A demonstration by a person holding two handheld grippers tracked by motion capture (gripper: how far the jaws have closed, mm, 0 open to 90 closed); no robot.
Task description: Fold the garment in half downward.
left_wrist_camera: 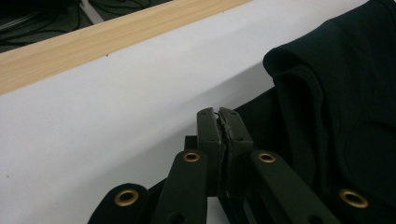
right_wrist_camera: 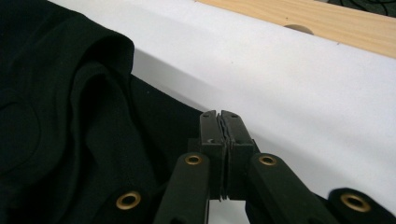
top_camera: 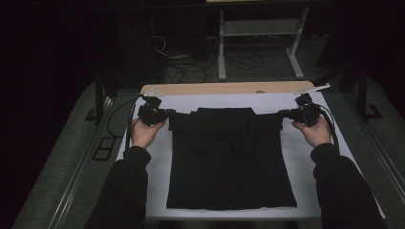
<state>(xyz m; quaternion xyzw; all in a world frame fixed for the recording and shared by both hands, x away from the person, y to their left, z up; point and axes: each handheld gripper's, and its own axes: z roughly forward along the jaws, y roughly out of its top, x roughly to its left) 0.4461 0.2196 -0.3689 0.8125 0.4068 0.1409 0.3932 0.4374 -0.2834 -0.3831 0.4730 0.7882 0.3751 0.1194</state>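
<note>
Two grippers are at work on a black shirt [top_camera: 231, 157] spread over the white sheet [top_camera: 305, 167] that covers the table, one at each far corner of the cloth. In the high view the left gripper [top_camera: 168, 114] sits at the shirt's far left corner, held in the person's left hand [top_camera: 144, 132], and the right gripper [top_camera: 282, 113] sits at the far right corner in the right hand [top_camera: 315, 131]; both point inward toward the shirt. The far part of the shirt is folded back over itself, making a thicker band across the top, while the near part lies flat and reaches almost to the near edge of the sheet. In the left gripper view the left gripper [left_wrist_camera: 218, 112] has its jaws pressed together with a thin line of dark fabric showing in the seam between them, and the shirt [left_wrist_camera: 345, 107] bunches up just to the right of the jaws. In the right gripper view the right gripper [right_wrist_camera: 220, 113] is closed in the same way, jaws tight with a thin edge of cloth caught between them, and the shirt [right_wrist_camera: 70, 116] rises in soft folds to the left. How much fabric each holds is hard to judge, since the cloth is dark against dark jaws. Beyond the shirt, a strip of bare wooden table edge [top_camera: 229, 88] runs along the far side of the sheet.
</note>
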